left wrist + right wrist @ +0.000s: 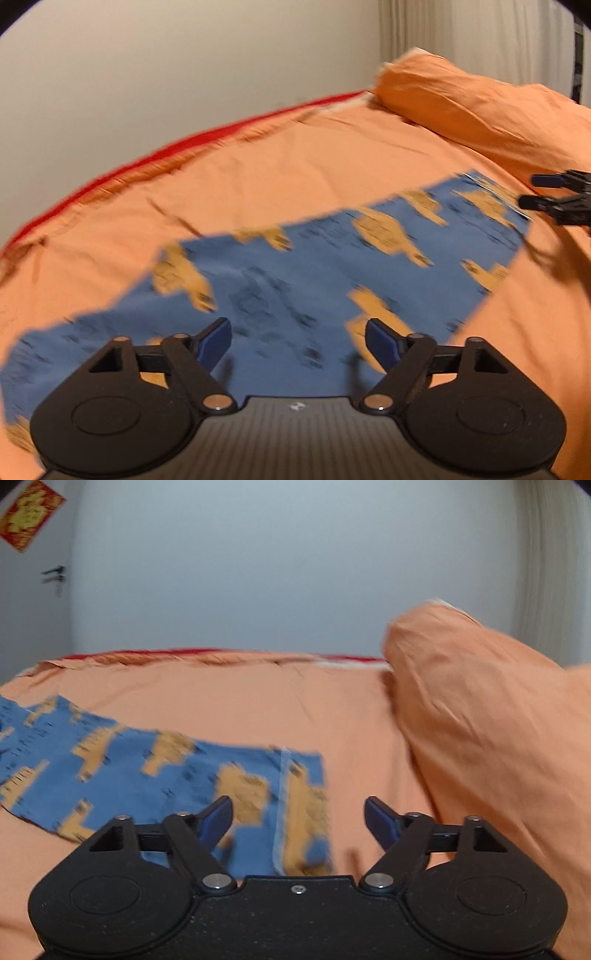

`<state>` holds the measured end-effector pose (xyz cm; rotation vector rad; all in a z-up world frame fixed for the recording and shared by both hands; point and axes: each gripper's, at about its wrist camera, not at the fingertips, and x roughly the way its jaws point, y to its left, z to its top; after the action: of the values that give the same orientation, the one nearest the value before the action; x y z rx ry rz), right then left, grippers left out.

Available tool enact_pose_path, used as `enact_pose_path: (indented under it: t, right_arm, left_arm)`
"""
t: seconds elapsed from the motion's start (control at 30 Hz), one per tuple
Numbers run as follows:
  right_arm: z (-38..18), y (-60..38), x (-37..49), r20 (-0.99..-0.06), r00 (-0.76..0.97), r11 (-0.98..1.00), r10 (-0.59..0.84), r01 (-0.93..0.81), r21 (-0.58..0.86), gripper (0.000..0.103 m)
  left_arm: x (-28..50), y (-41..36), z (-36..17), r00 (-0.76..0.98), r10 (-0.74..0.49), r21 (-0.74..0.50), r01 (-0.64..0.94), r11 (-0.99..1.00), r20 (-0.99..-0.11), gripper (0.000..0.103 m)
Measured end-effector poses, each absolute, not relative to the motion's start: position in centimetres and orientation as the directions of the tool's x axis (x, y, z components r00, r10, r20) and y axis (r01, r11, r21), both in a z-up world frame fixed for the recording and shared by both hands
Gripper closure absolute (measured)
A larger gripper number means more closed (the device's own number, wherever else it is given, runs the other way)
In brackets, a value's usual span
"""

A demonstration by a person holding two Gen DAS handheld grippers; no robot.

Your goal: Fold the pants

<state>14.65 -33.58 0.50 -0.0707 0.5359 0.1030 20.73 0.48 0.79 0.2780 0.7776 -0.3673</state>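
Pants (295, 273), blue with orange print, lay flat on orange sheet (295, 166), a long strip from 7 to 2 o'clock in the left view. Left gripper (298, 341) hung over them, fingers wide apart, nothing clamped. Right gripper (298, 821) sat over the pants' end, fingers also apart and empty; it showed at 3 o'clock in the left view. Pillow (480, 709) lay at 2 o'clock. Both views blurred.
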Motion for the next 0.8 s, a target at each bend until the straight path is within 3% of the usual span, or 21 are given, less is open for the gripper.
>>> enact_pose_path:
  t: [0.2,0.37,0.43,0.47,0.5,0.53,0.57,0.63,0.67,0.8]
  right_arm:
    - [0.7,-26.9,22.7,-0.551,0.708,0.881,0.442,-0.460,0.116,0.014]
    - [0.5,-20.7,30.0,-0.602,0.535,0.750,0.593,-0.638,0.172,0.018]
    - [0.3,-18.5,32.3,-0.629,0.462,0.708,0.626,-0.675,0.209,0.021]
    - [0.2,-17.6,33.2,-0.644,0.429,0.691,0.633,-0.689,0.220,0.026]
    - [0.0,-16.8,33.8,-0.661,0.404,0.679,0.632,-0.700,0.221,0.033]
    - [0.0,-16.1,34.1,-0.676,0.393,0.673,0.624,-0.709,0.210,0.054]
    - [-0.2,-15.5,34.1,-0.689,0.386,0.670,0.613,-0.717,0.195,0.079]
    - [-0.2,-14.7,33.7,-0.700,0.386,0.660,0.601,-0.734,0.161,0.087]
    - [-0.1,-14.6,33.4,-0.702,0.395,0.661,0.592,-0.737,0.143,0.096]
    - [0.5,-14.8,32.4,-0.681,0.466,0.684,0.565,-0.726,0.072,0.096]
  left_arm:
    - [29.4,4.1,0.9,0.660,-0.085,0.190,0.334,0.923,-0.746,0.015]
    - [34.6,7.1,-0.6,0.582,-0.140,0.070,0.324,0.943,-0.801,0.016]
    - [35.9,7.6,-1.3,0.539,-0.188,0.005,0.335,0.942,-0.821,0.026]
    - [36.5,7.7,-1.7,0.524,-0.201,-0.011,0.343,0.939,-0.828,0.032]
    - [36.8,7.6,-2.1,0.515,-0.209,-0.016,0.353,0.936,-0.831,0.054]
    - [37.0,7.4,-2.3,0.507,-0.219,-0.020,0.369,0.929,-0.833,0.084]
    - [37.0,7.1,-2.5,0.503,-0.224,-0.018,0.382,0.924,-0.835,0.089]
    - [36.4,6.3,-2.1,0.540,-0.202,0.037,0.400,0.916,-0.817,0.094]
    - [35.9,6.0,-1.7,0.572,-0.196,0.067,0.405,0.912,-0.796,0.095]
    - [34.7,5.1,-0.8,0.653,-0.180,0.130,0.397,0.908,-0.736,0.096]
